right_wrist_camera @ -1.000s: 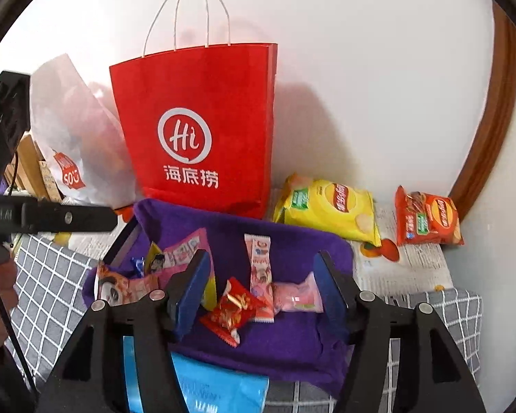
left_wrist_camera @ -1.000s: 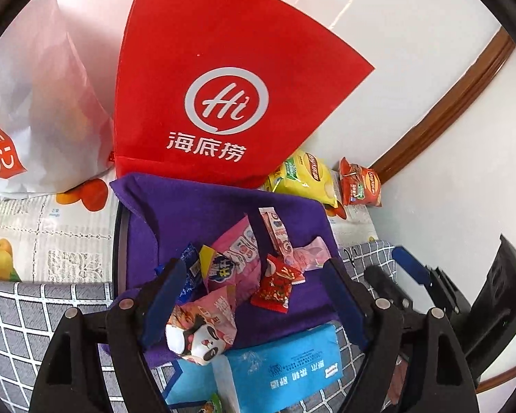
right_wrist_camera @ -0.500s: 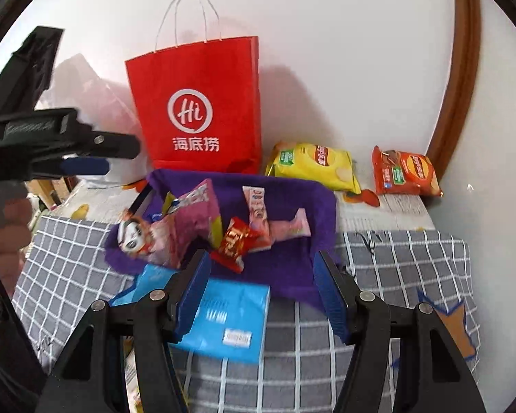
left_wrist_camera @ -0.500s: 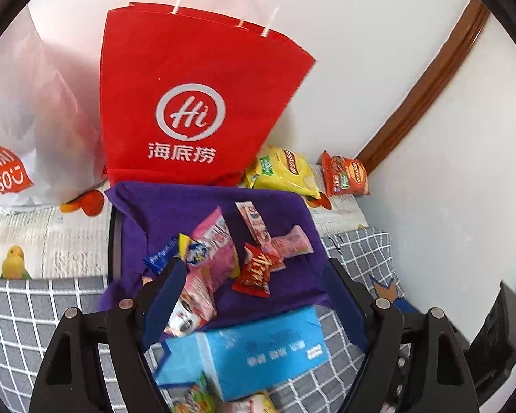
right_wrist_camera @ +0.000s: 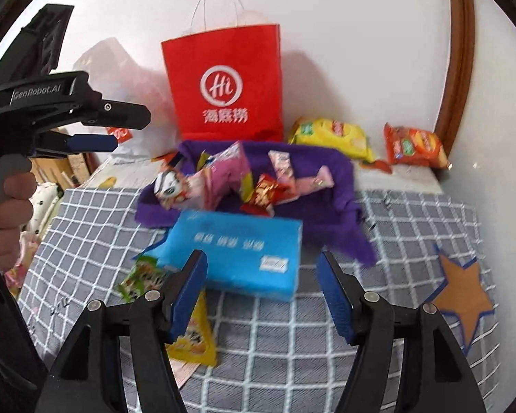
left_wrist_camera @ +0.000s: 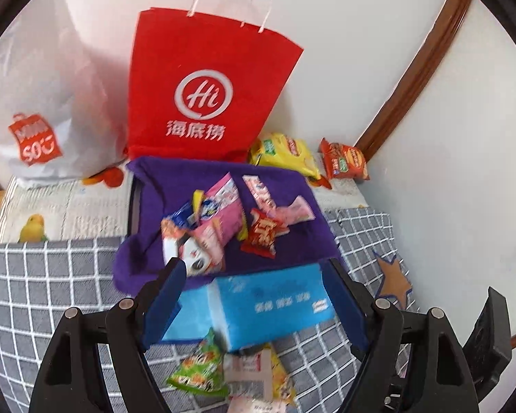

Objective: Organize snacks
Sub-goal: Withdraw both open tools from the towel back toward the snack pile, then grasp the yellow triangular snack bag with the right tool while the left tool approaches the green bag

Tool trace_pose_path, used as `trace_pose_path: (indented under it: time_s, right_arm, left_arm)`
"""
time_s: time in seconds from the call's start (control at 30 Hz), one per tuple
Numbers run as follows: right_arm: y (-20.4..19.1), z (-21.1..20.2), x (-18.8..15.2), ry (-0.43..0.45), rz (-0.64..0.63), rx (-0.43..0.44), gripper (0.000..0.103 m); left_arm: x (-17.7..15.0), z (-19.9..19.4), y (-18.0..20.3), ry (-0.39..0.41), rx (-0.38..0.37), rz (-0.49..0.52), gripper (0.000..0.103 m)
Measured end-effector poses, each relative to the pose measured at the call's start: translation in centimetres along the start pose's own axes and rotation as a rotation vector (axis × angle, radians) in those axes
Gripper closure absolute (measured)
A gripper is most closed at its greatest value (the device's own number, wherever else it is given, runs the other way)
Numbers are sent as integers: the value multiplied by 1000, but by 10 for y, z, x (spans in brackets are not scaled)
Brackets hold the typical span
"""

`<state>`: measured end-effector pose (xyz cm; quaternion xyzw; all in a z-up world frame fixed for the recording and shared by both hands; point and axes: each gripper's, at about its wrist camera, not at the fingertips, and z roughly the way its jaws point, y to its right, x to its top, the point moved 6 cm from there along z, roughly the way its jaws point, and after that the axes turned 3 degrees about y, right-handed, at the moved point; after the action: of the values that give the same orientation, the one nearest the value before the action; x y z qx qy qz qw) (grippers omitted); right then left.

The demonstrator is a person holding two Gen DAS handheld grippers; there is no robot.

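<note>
A purple cloth-lined tray (left_wrist_camera: 292, 186) (right_wrist_camera: 340, 172) holds several snack packets, among them a pink pack (left_wrist_camera: 223, 206) and a small red one (left_wrist_camera: 263, 235). In front of it on the checked cloth lies a blue pack (left_wrist_camera: 275, 304) (right_wrist_camera: 237, 251), with a green snack bag (left_wrist_camera: 197, 366) (right_wrist_camera: 141, 275) and a yellow one (right_wrist_camera: 197, 340) beside it. My left gripper (left_wrist_camera: 253, 266) hangs open above the blue pack. My right gripper (right_wrist_camera: 261, 256) hovers over the same pack, its jaws opening, with nothing pressed between them.
A red paper bag (left_wrist_camera: 206, 96) and a white plastic bag (left_wrist_camera: 41, 110) stand against the wall behind the tray. A yellow chip bag (right_wrist_camera: 330, 136) and an orange one (right_wrist_camera: 414, 146) lie at the back right. A hand (right_wrist_camera: 3, 213) holds the left gripper's handle.
Both grippers have drawn back from the purple tray, so the blue pack and the loose snack bags on the checked cloth now show. The right jaws stand slightly wider.
</note>
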<state>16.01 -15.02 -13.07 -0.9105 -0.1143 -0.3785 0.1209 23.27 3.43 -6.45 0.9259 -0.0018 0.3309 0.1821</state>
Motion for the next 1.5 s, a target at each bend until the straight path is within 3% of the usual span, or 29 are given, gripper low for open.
trace_pose_path:
  time_s: [0.27,0.5,0.8,0.93,1.27,1.33,1.4,1.5]
  right_arm:
    - [-23,17,-34,-60,21,81,37]
    - [-47,37,-55,-114,-8,119,37]
    - [-42,58,-79,-156,-68,19,37]
    - [-29,58,-80,-158,-24,22,37]
    - [-42,83,-91,-220,-40,59,38]
    - [-42,88,-92,-224,-42,53,41]
    - [-41,87,-91,-208,-50,44,57]
    - [-35,83,-88,-195,-35,49,58]
  left_arm:
    - [-42,-1,-36,-43,66,-39,23]
    - [-59,-3,-62,-66,101,-79,23]
    - [-68,-4,-73,-73,96,-95,23]
    - [-69,-2,-71,-74,85,-94,23]
    - [-78,13,-59,-108,79,-47,23]
    - [-79,13,-59,-109,76,-48,23]
    - [-80,13,-59,-107,75,-43,23]
    - [-82,14,-58,-105,84,-24,23]
